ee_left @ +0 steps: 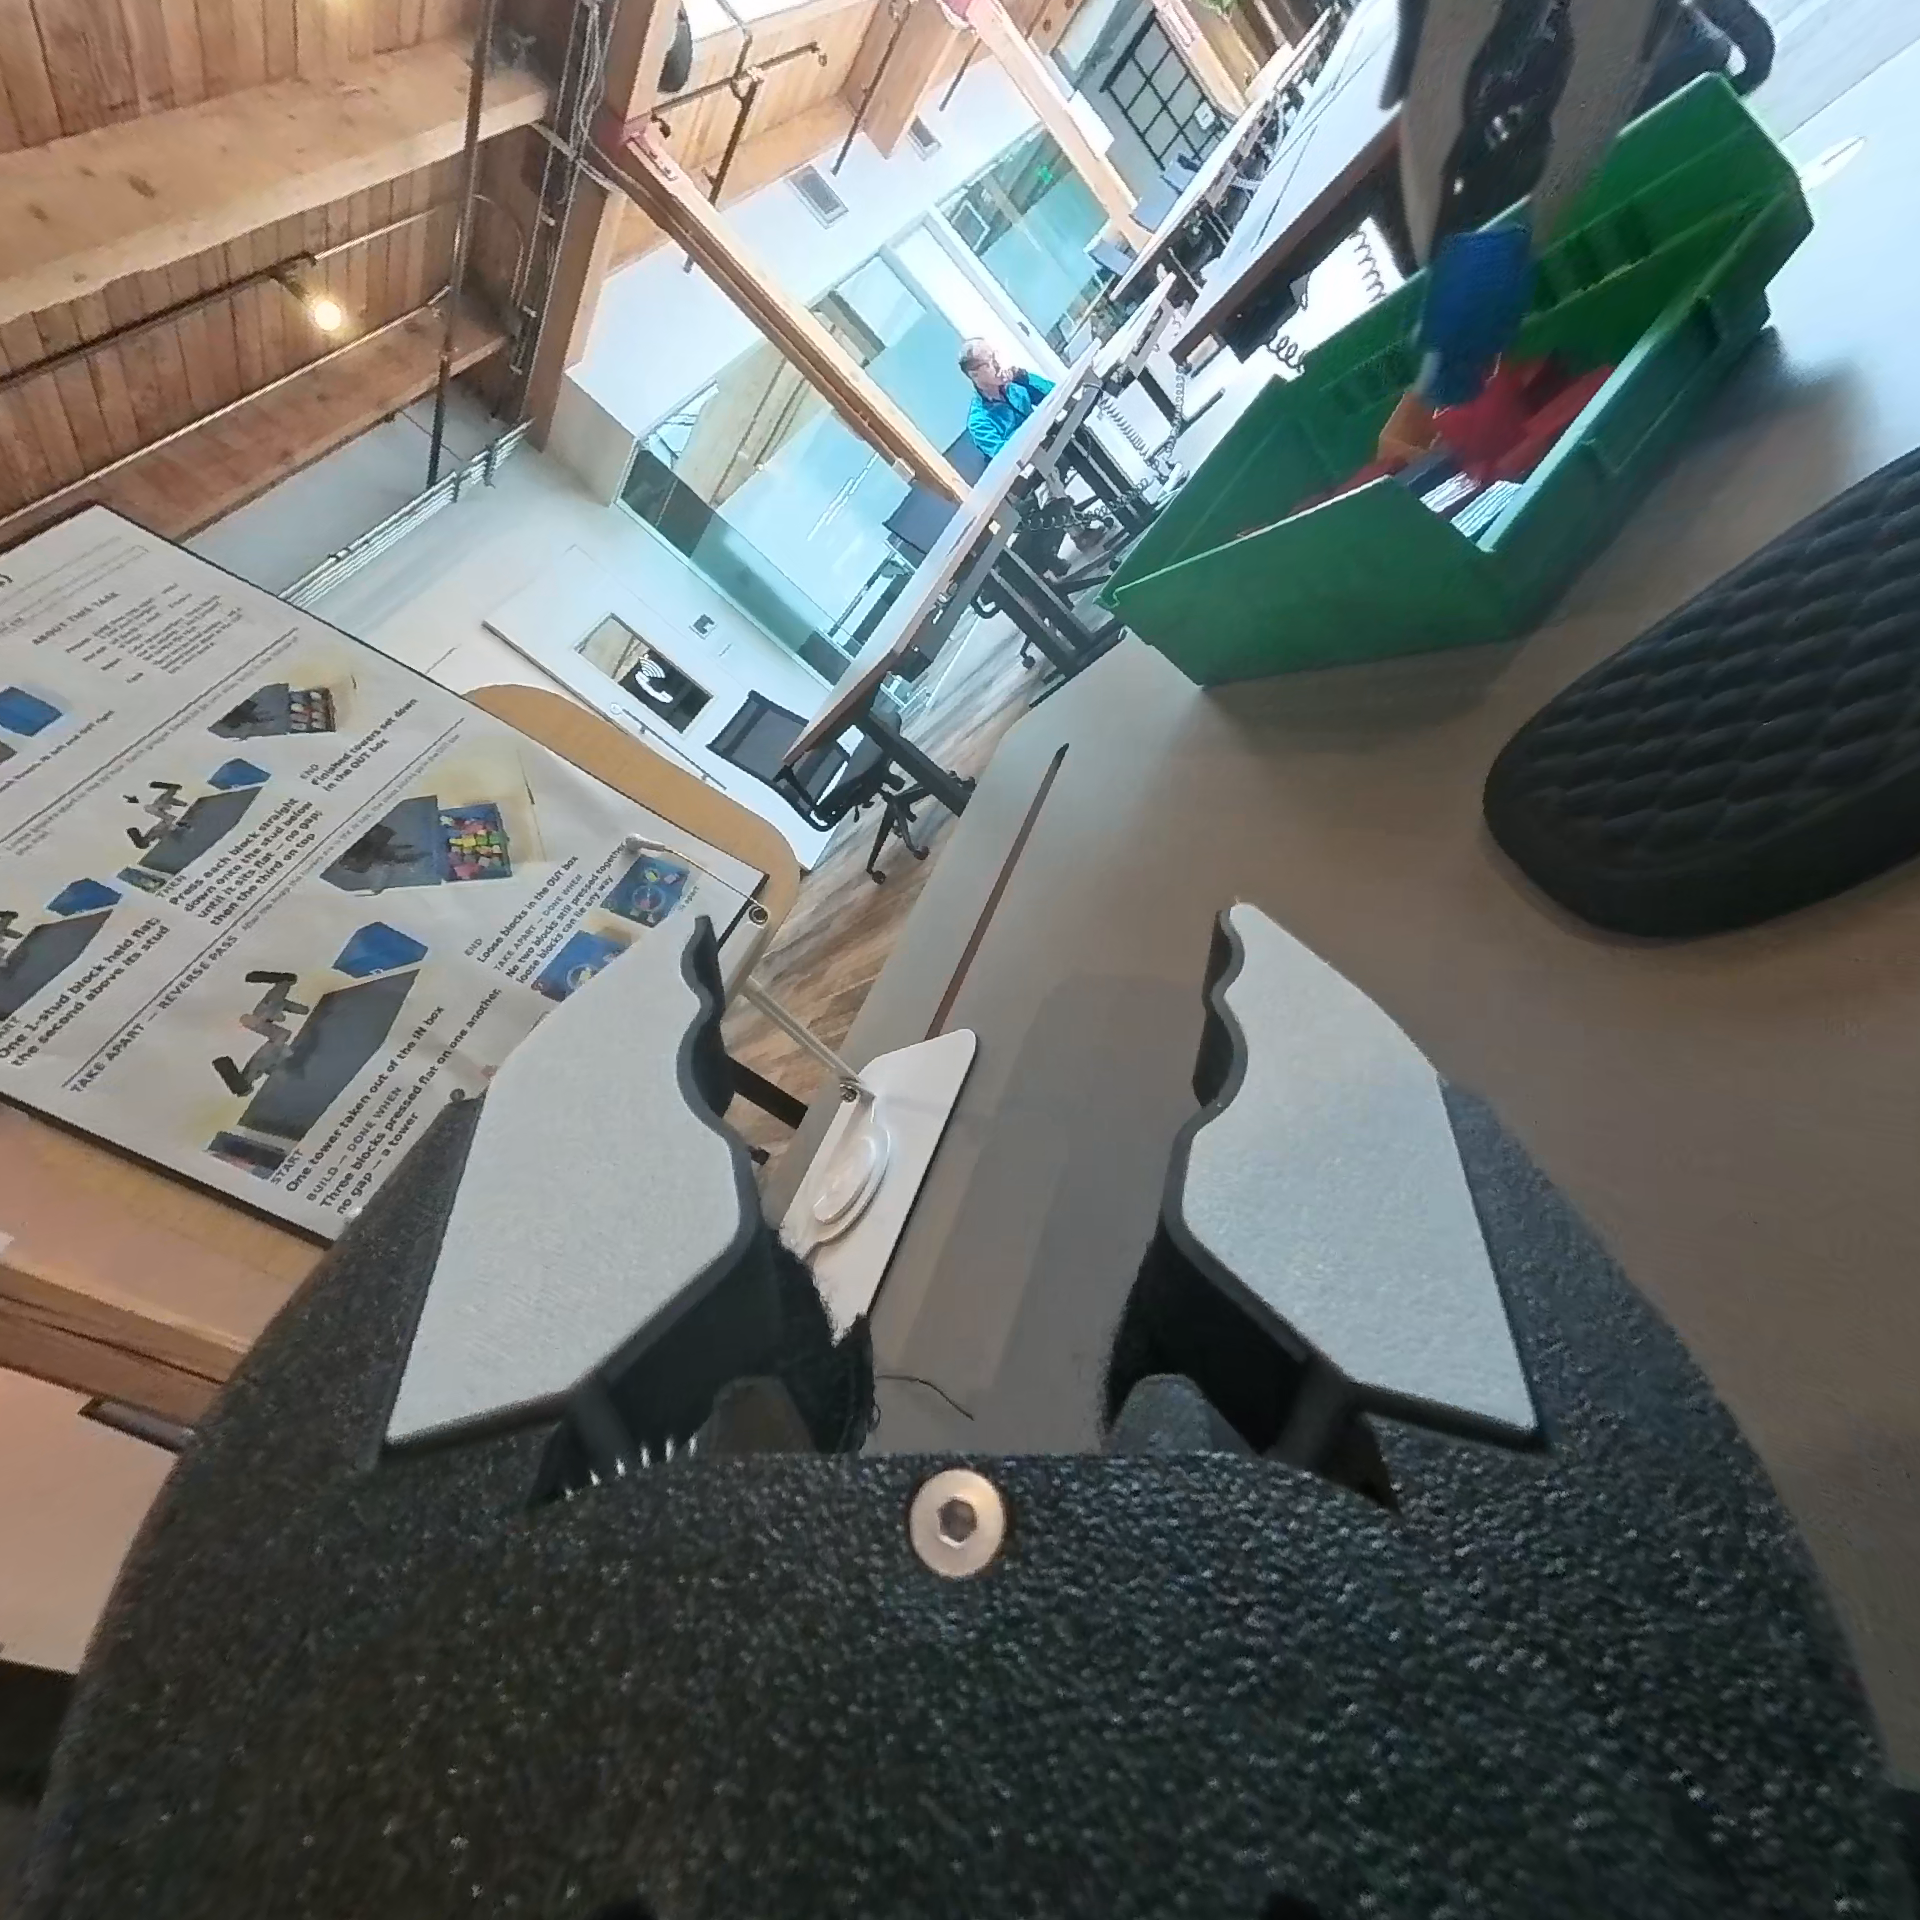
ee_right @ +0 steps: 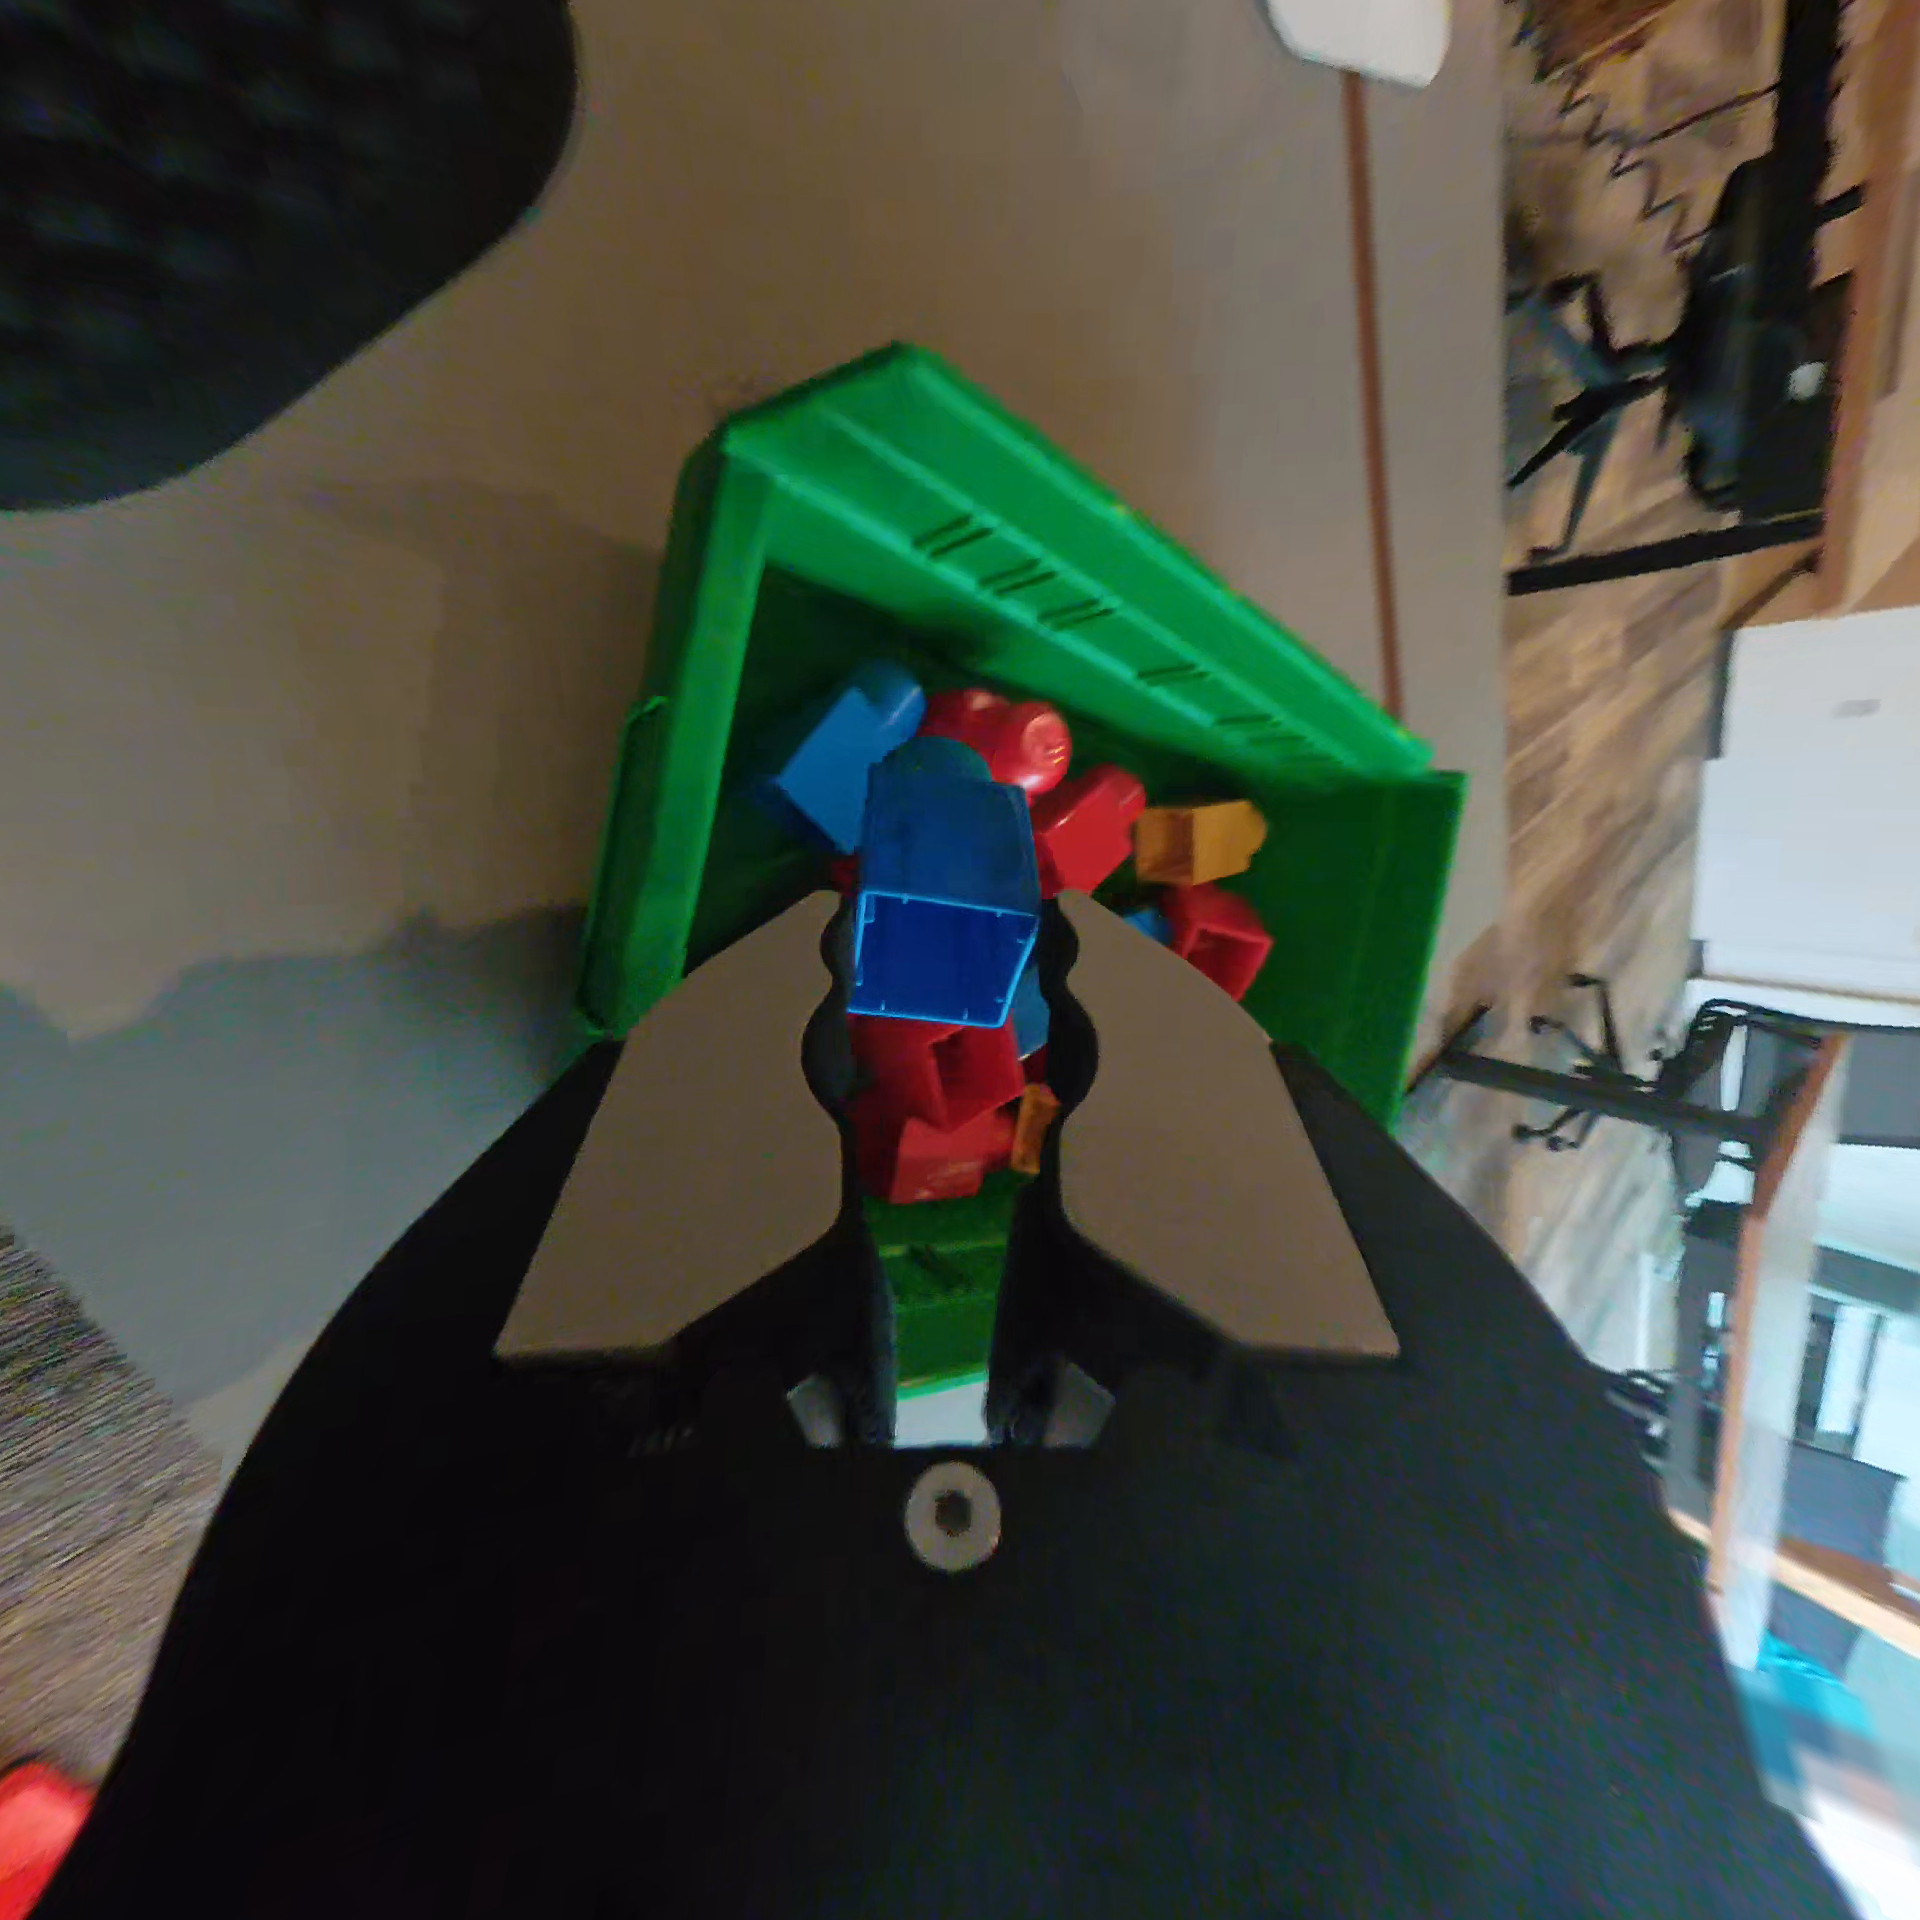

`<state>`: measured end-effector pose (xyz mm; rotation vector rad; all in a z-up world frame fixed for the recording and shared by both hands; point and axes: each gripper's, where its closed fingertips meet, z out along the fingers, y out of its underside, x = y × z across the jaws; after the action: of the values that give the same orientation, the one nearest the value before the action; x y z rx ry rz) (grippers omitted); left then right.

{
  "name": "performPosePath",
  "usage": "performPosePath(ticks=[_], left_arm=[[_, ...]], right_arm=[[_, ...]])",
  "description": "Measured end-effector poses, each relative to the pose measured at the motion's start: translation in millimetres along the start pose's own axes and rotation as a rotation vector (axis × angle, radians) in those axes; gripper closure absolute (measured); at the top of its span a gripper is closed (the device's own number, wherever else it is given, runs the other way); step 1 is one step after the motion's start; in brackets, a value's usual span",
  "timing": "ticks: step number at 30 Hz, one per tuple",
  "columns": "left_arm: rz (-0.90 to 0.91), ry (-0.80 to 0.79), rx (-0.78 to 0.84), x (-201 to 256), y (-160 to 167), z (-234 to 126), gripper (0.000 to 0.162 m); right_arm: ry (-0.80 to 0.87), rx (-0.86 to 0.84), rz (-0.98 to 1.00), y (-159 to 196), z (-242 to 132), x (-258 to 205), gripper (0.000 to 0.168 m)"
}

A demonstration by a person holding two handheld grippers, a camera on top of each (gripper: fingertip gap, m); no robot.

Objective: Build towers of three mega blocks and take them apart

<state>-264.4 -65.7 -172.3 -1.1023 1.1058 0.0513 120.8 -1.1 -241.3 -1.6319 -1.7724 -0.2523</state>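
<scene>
The right gripper (ee_right: 951, 961) is closed on a blue block (ee_right: 940, 894), held between its fingertips with the hollow underside facing the camera, above the green bin (ee_right: 1039, 561). Inside the bin lie loose blocks: red ones (ee_right: 1081, 831), a blue one (ee_right: 831, 758) and an orange one (ee_right: 1195, 842). The left gripper (ee_left: 961, 966) has its jaws wide apart and holds nothing, above the grey table (ee_left: 1351, 1039). A black textured pad (ee_left: 1714, 748) lies near the bin.

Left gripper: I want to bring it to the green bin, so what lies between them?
Bare grey table in the left wrist view; the black mat lies off to the side of the green bin.
</scene>
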Motion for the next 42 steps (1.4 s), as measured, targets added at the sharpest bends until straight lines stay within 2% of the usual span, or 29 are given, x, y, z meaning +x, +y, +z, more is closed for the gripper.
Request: performPosePath(ticks=[7,17,22,27,30,34,37,42], left_arm=[[0.006,-0.004,-0.012,-0.6,2.6,1.0,0.074],[0.010,-0.010,-0.021,-2.3,5.0,0.6,0.074],[0.009,-0.011,-0.023,-3.1,5.7,0.2,0.074],[0.006,-0.012,-0.025,-3.4,6.2,0.1,0.074],[0.003,-0.011,-0.026,-3.3,6.1,0.3,0.074],[-0.012,-0.014,-0.024,-4.1,5.7,0.7,0.074],[-0.020,-0.016,-0.023,-4.9,5.5,0.3,0.074],[-0.029,-0.023,-0.025,-6.5,5.6,-0.2,0.074]], right_arm=[[-0.173,-0.071,0.051,22.5,22.3,-27.9,0.135],[-0.284,-0.146,0.097,36.2,46.4,-37.6,0.134],[-0.291,-0.162,0.133,42.0,48.4,-37.0,0.132],[-0.226,-0.152,0.133,37.5,39.6,-28.8,0.122],[-0.065,-0.083,0.102,17.5,28.5,-8.3,0.117],[0.211,0.126,0.111,-39.9,8.1,19.4,0.108],[0.292,0.353,0.136,-95.3,-3.5,19.0,0.103],[0.319,0.750,0.222,-176.6,-15.3,7.9,0.099]])
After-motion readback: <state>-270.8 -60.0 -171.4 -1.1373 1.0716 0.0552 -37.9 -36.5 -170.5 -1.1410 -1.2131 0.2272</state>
